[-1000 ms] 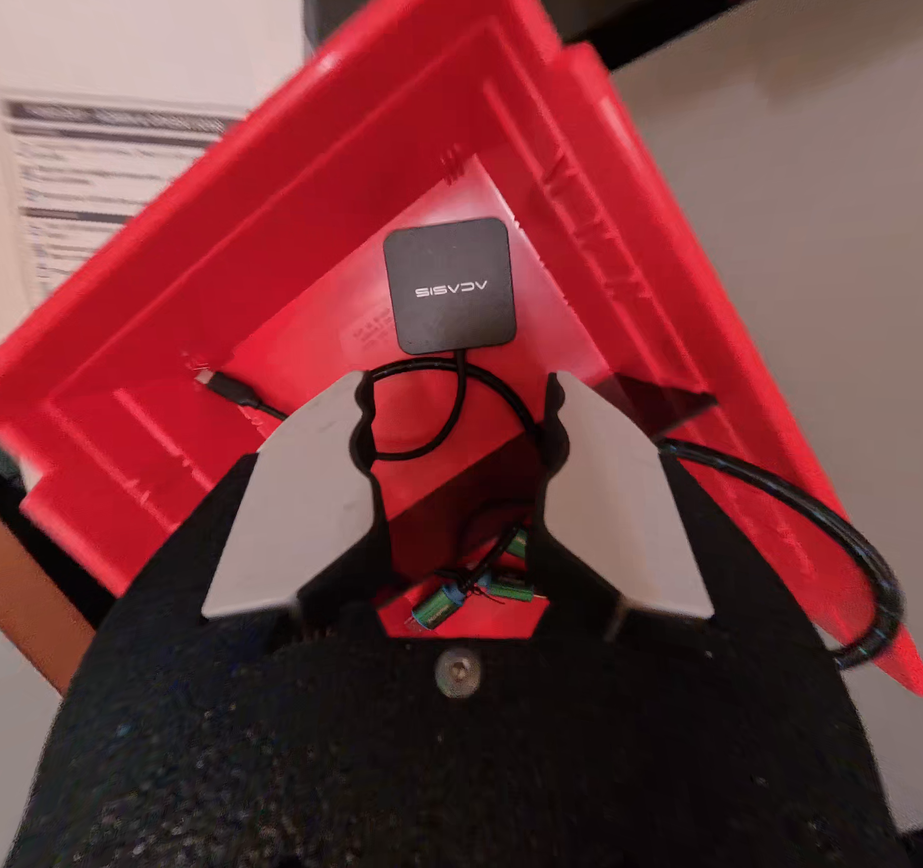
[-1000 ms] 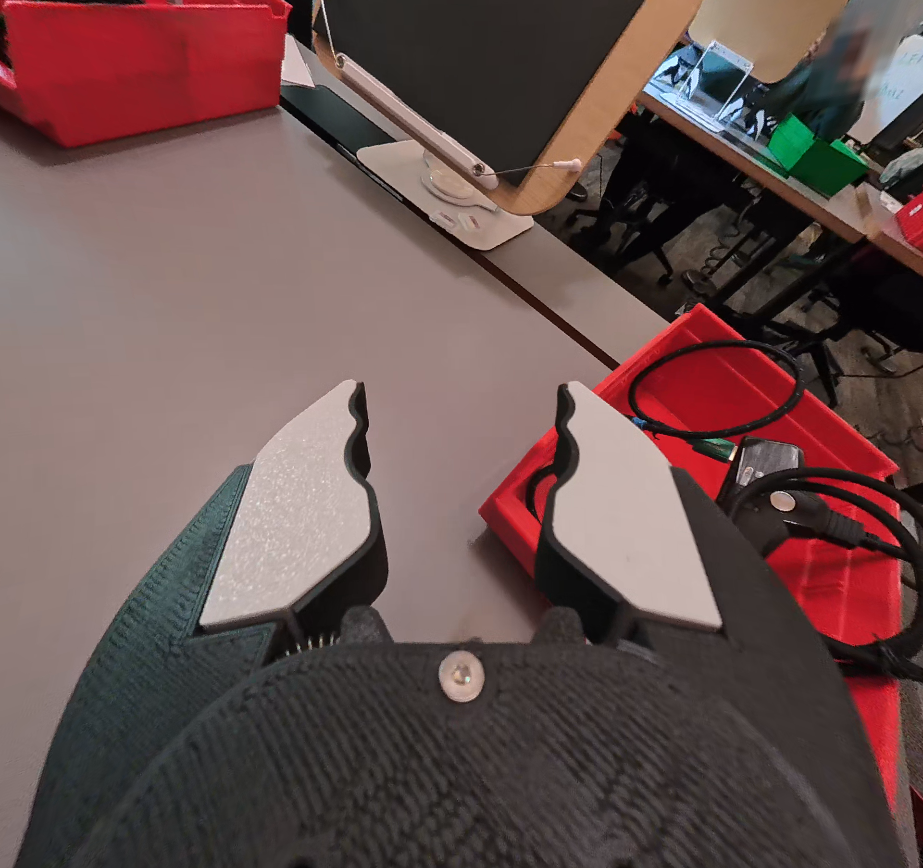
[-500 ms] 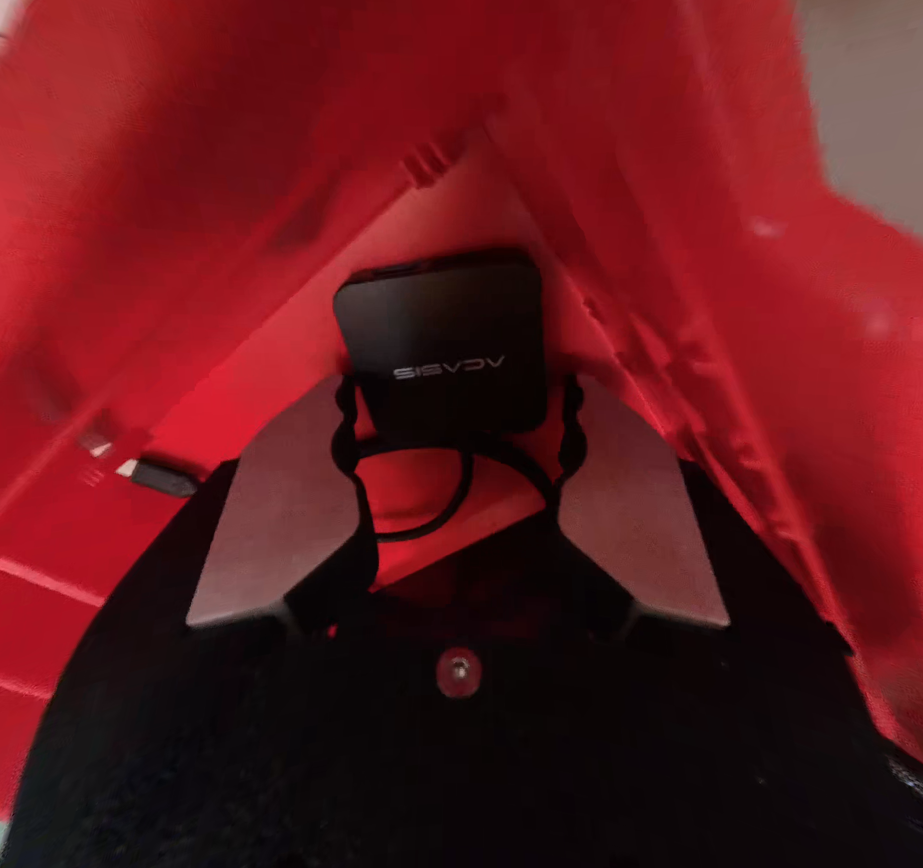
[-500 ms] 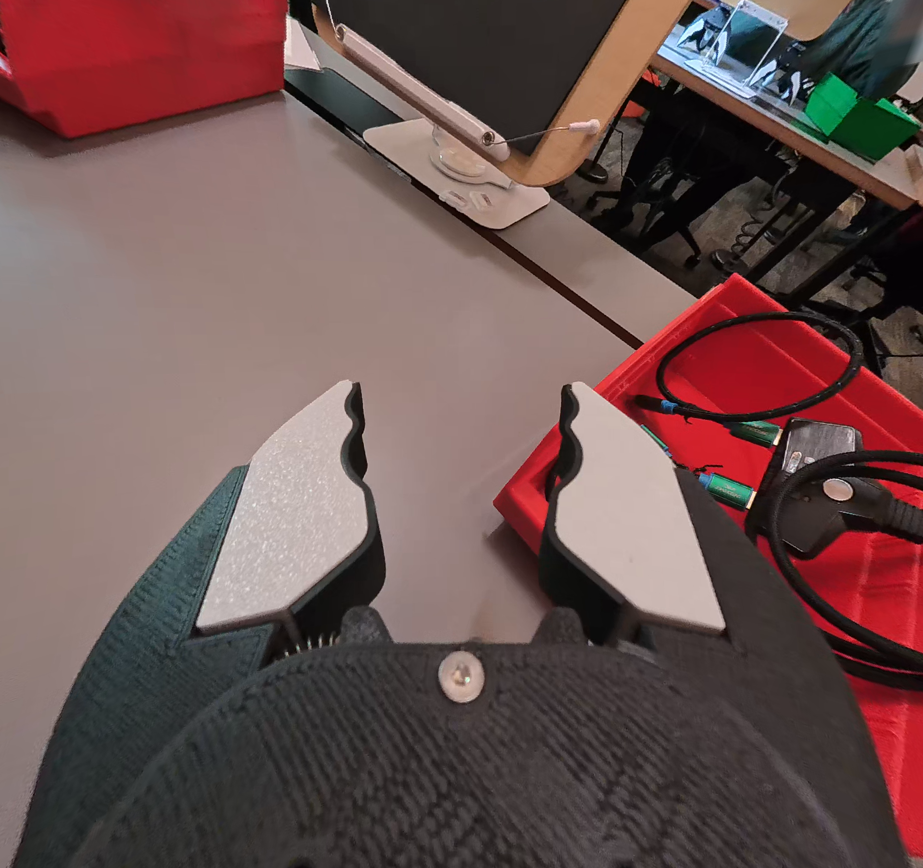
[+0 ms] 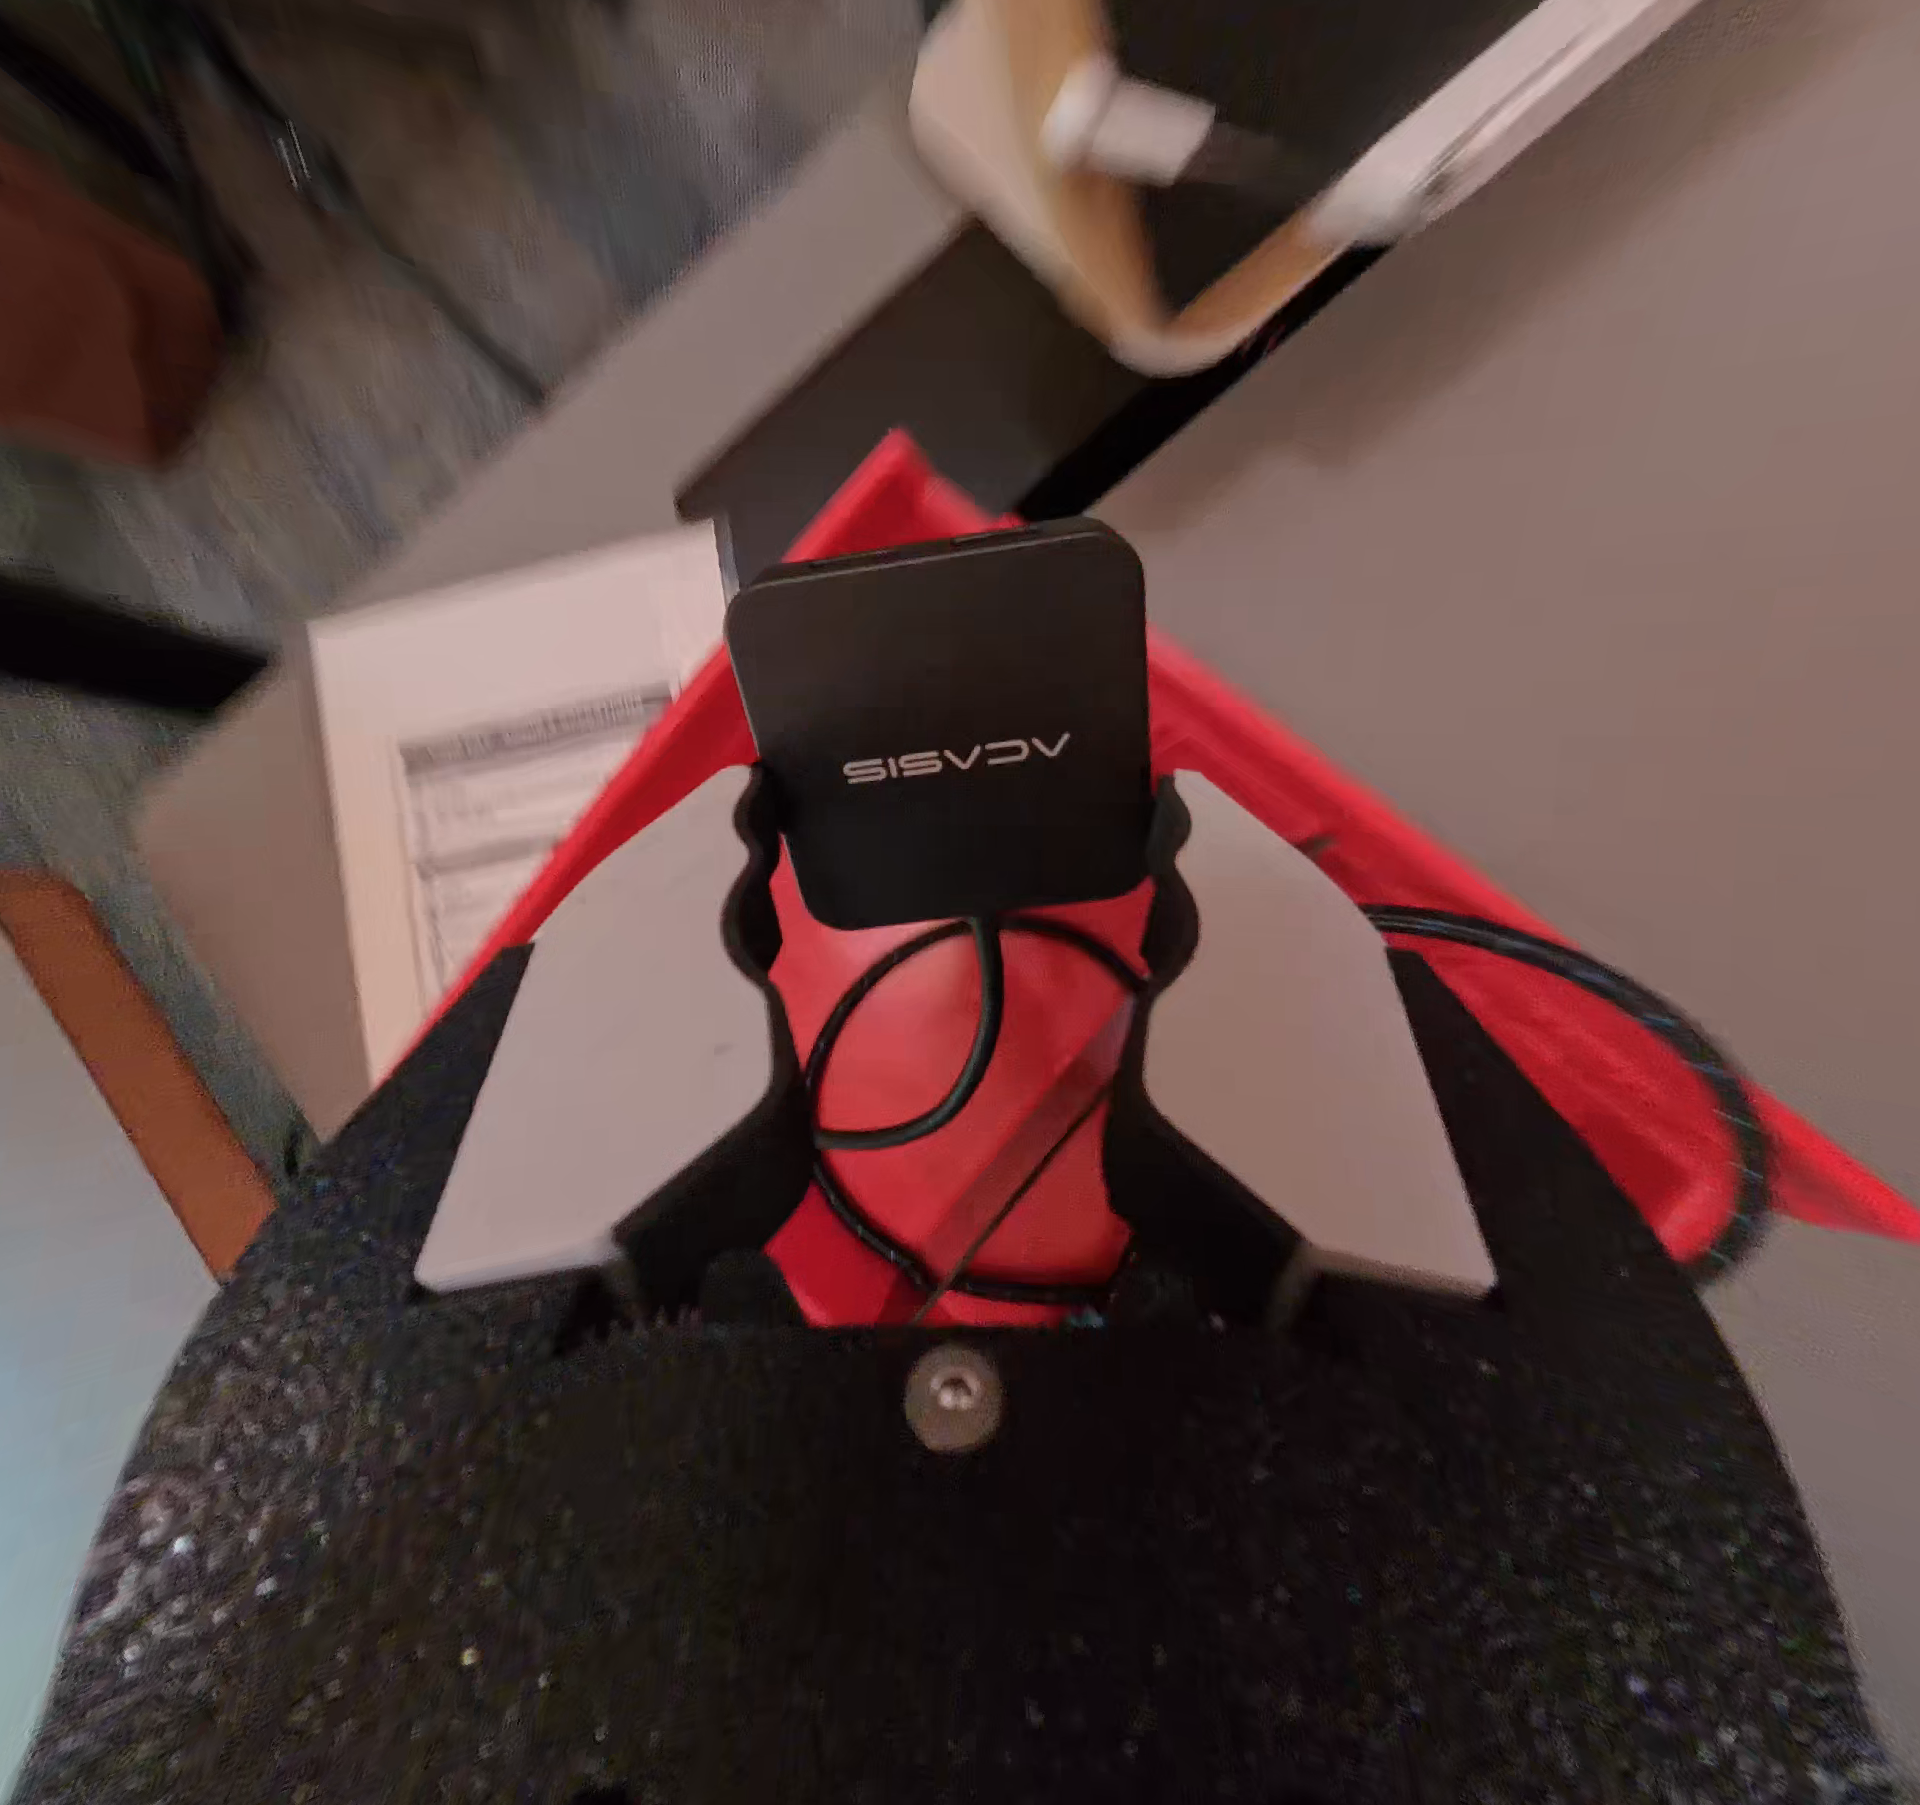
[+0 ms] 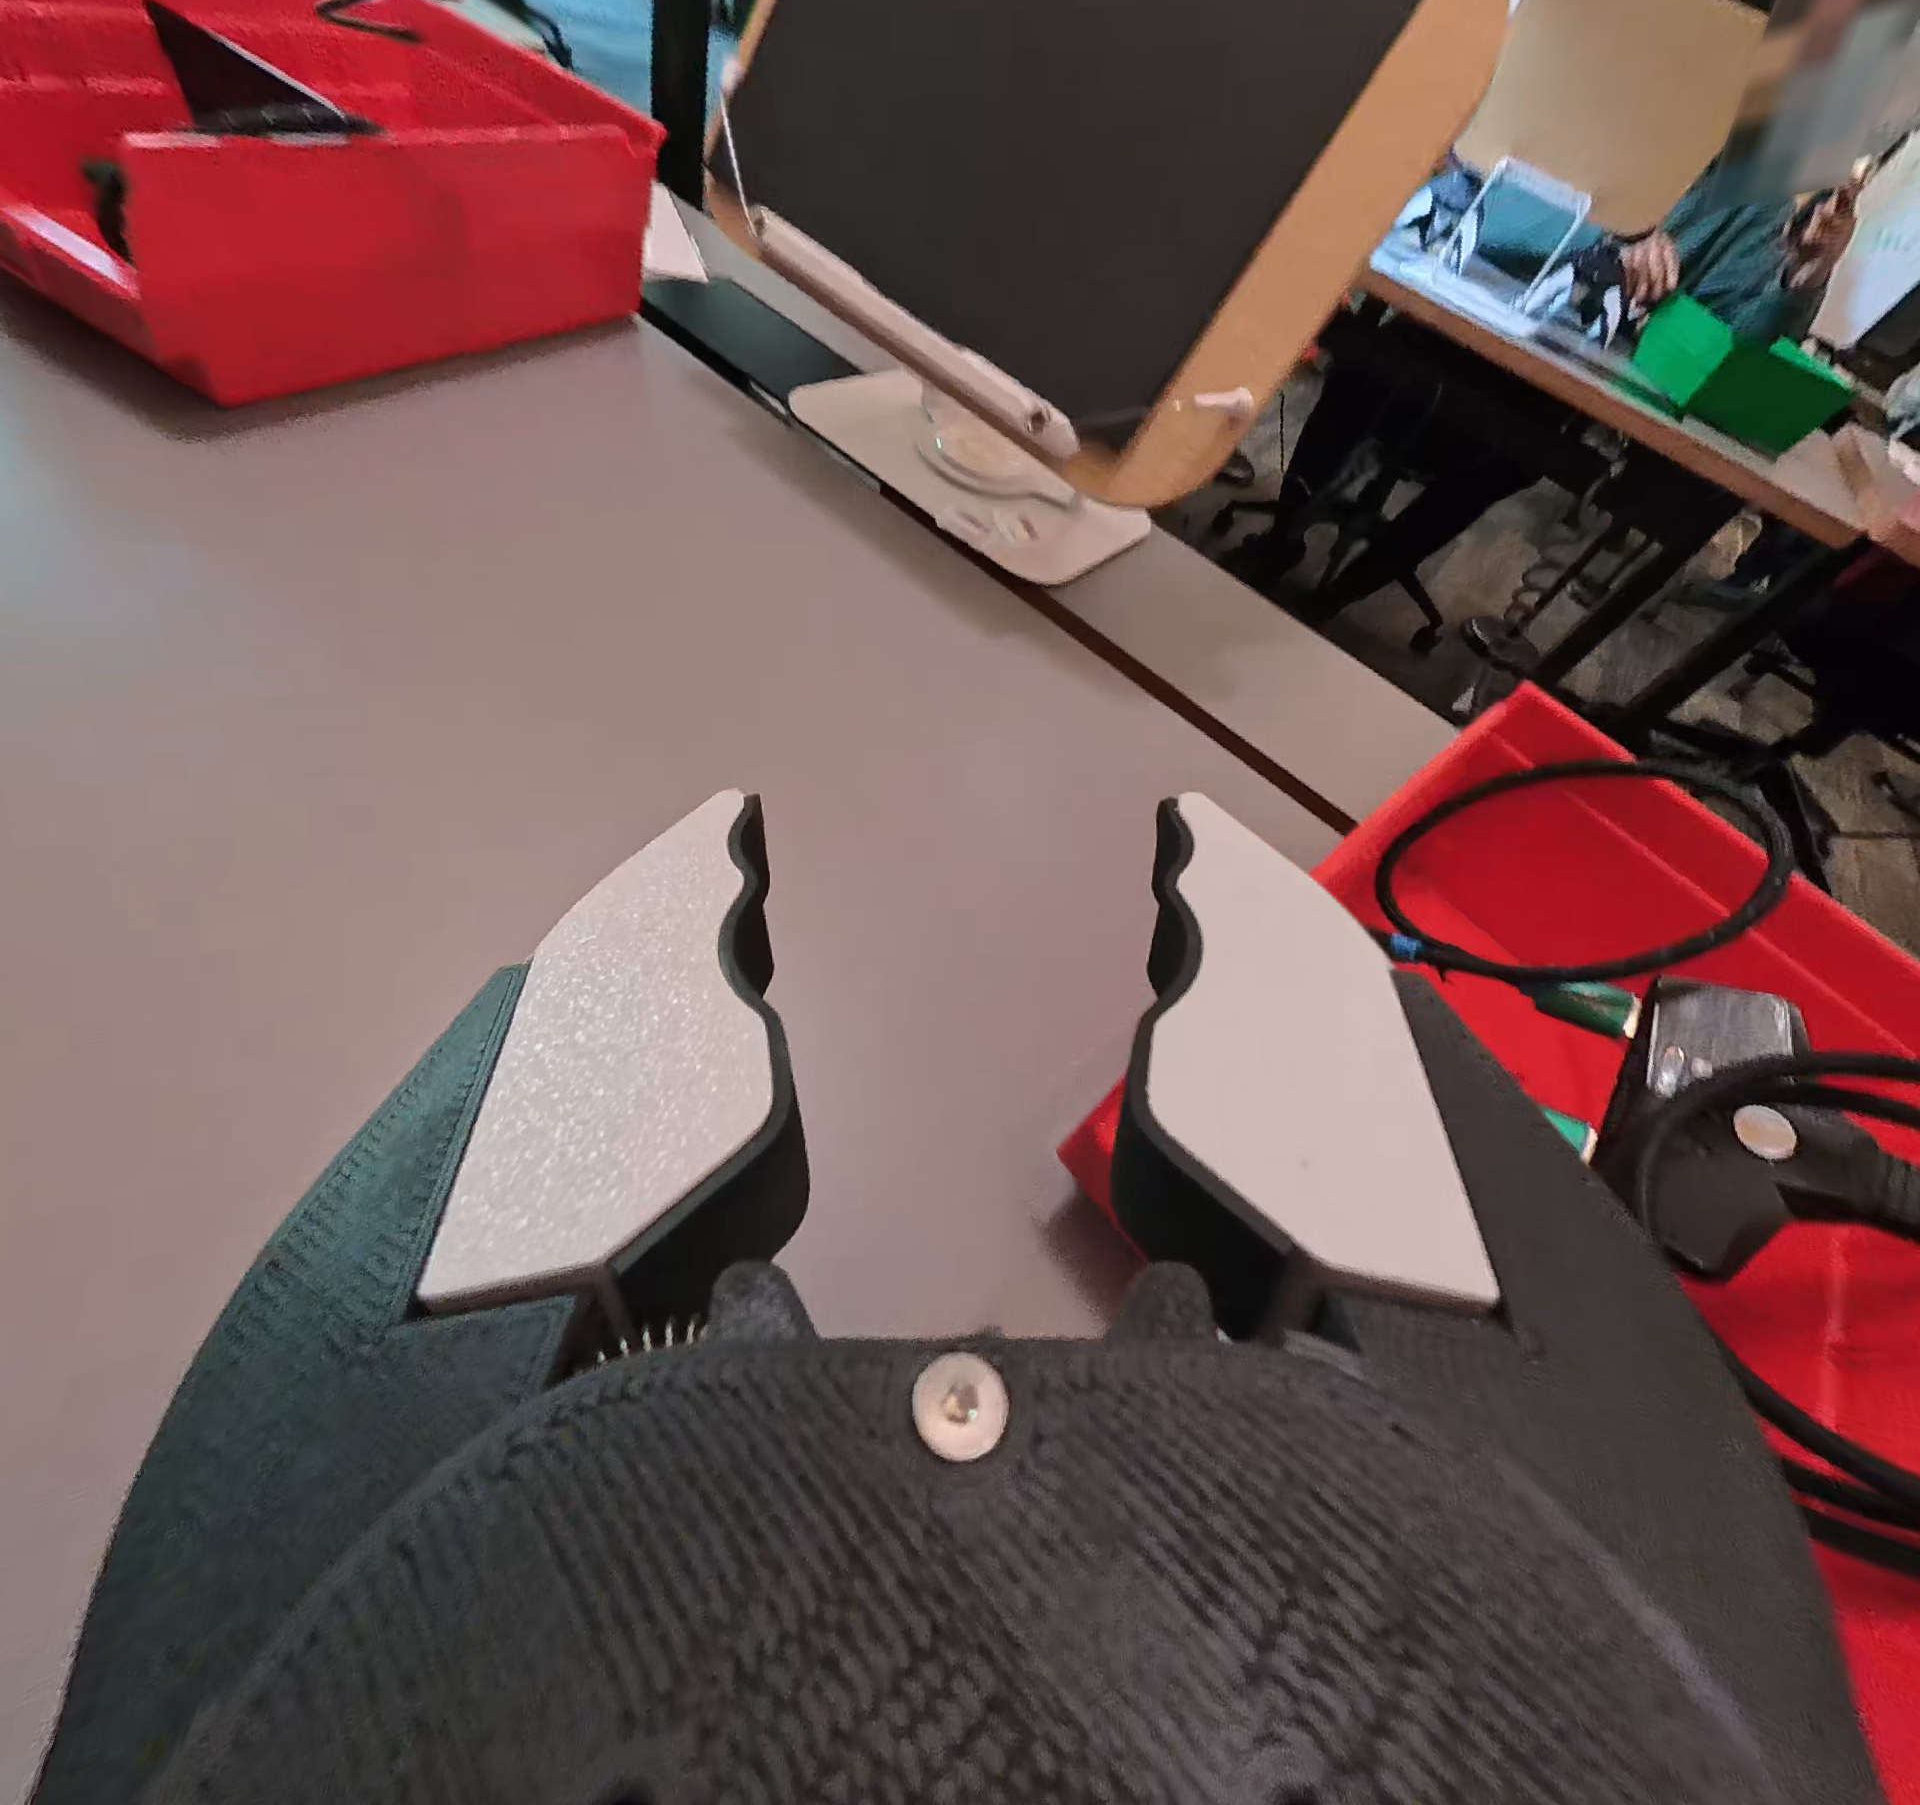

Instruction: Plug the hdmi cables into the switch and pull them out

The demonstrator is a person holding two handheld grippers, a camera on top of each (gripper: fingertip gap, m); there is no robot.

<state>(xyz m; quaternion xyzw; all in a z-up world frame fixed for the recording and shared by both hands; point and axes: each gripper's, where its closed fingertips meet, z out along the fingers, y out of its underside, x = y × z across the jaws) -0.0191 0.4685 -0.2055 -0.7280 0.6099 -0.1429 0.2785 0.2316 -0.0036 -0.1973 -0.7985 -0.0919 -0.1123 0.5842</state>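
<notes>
My left gripper (image 5: 956, 820) is shut on a flat black square HDMI switch (image 5: 940, 706) and holds it lifted above a red bin (image 5: 1288, 924). The switch's thin black lead (image 5: 904, 1049) loops down between the fingers. A thicker black cable (image 5: 1662, 1049) hangs over the bin's right edge. My right gripper (image 6: 961, 882) is open and empty above the grey table (image 6: 416, 664). To its right a second red bin (image 6: 1621, 872) holds coiled black HDMI cables (image 6: 1579, 872) with green-ended plugs and a black adapter (image 6: 1714, 1111).
A printed white sheet (image 5: 499, 779) lies left of the first bin. A dark divider panel with a wooden rim stands on a white base (image 6: 997, 498) at the table's far edge. The first red bin (image 6: 312, 197) shows at the far left. A person sits at another desk behind.
My left gripper closed on the switch inside the red bin and lifted it out, tilting up and away. My right gripper stayed open and drifted slightly over the table.
</notes>
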